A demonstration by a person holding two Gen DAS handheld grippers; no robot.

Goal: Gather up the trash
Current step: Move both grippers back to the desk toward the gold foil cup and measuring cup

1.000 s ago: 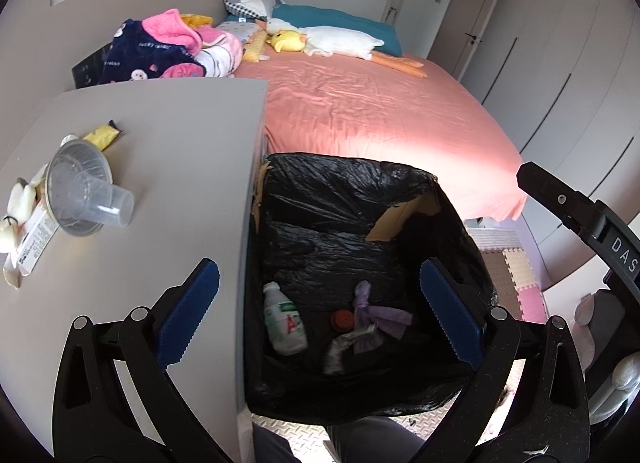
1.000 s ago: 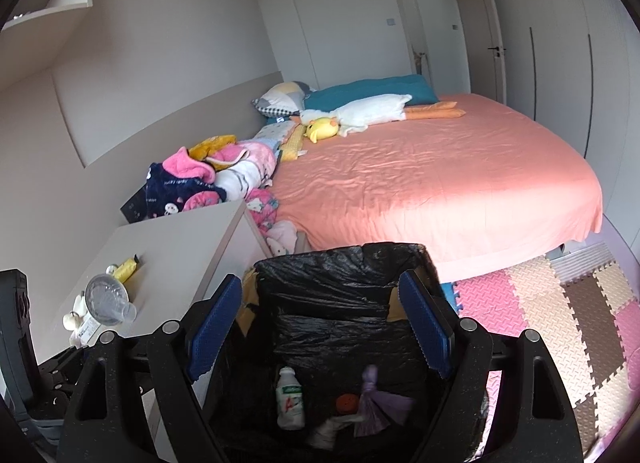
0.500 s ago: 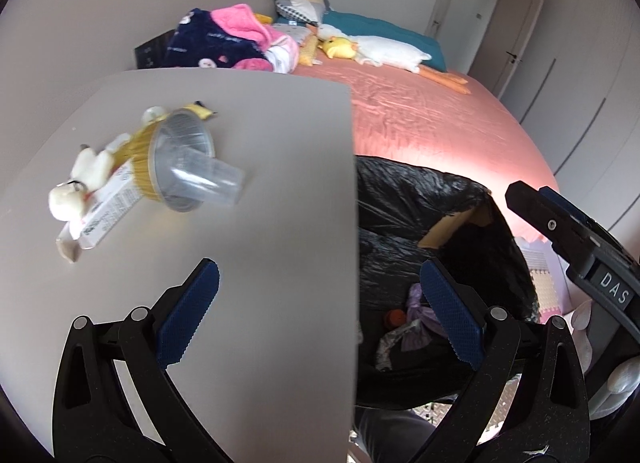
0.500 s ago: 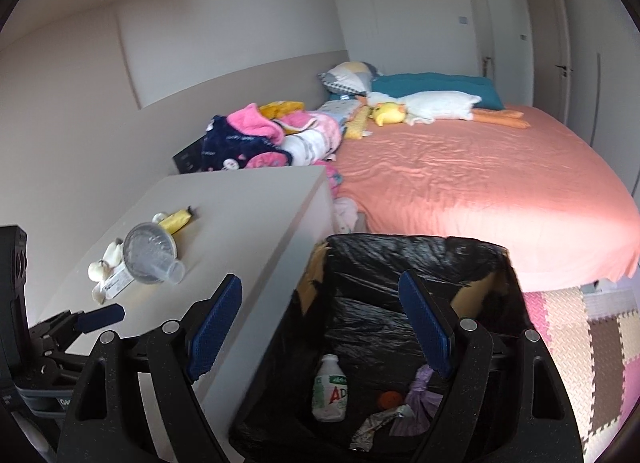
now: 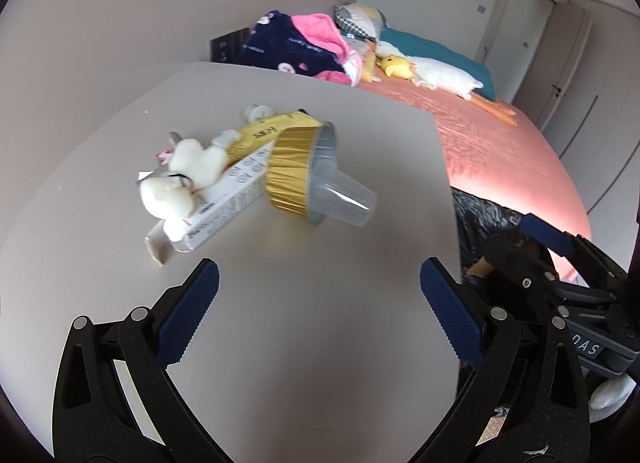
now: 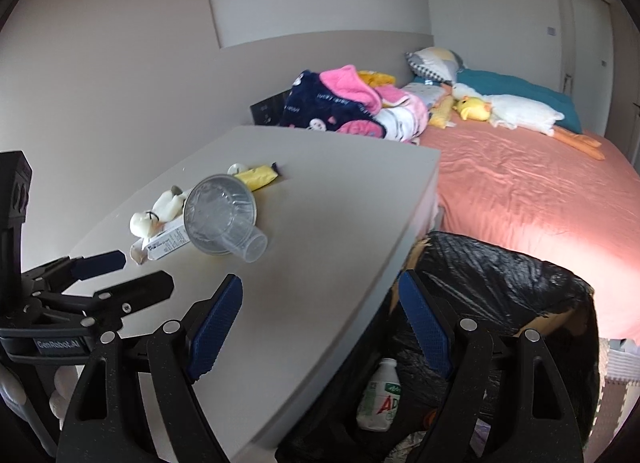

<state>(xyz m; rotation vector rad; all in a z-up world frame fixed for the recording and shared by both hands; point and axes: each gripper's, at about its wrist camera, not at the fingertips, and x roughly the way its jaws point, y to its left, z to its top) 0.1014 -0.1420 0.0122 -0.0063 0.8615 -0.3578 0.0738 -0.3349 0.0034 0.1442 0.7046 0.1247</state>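
Trash lies in a heap on the grey table (image 5: 304, 303): a gold foil cup holding a clear plastic cup (image 5: 320, 183) on its side, a white carton box (image 5: 224, 207), a yellow wrapper (image 5: 268, 131) and white crumpled wads (image 5: 180, 175). My left gripper (image 5: 320, 295) is open and empty, just short of the heap. My right gripper (image 6: 320, 315) is open and empty over the table's right edge, beside the black-lined bin (image 6: 500, 303). The bin holds a small white bottle (image 6: 380, 399). The heap also shows in the right wrist view (image 6: 220, 215).
A bed with a salmon sheet (image 6: 520, 191) lies behind the bin. Clothes (image 6: 340, 103), pillows and a plush duck (image 6: 476, 107) are piled at its head. Foam floor mats (image 6: 616, 391) lie to the right. Closet doors (image 5: 600, 63) line the far wall.
Both grippers have swung left from above the bin toward the table. The left one now faces the trash heap at close range. Both stay open and empty.
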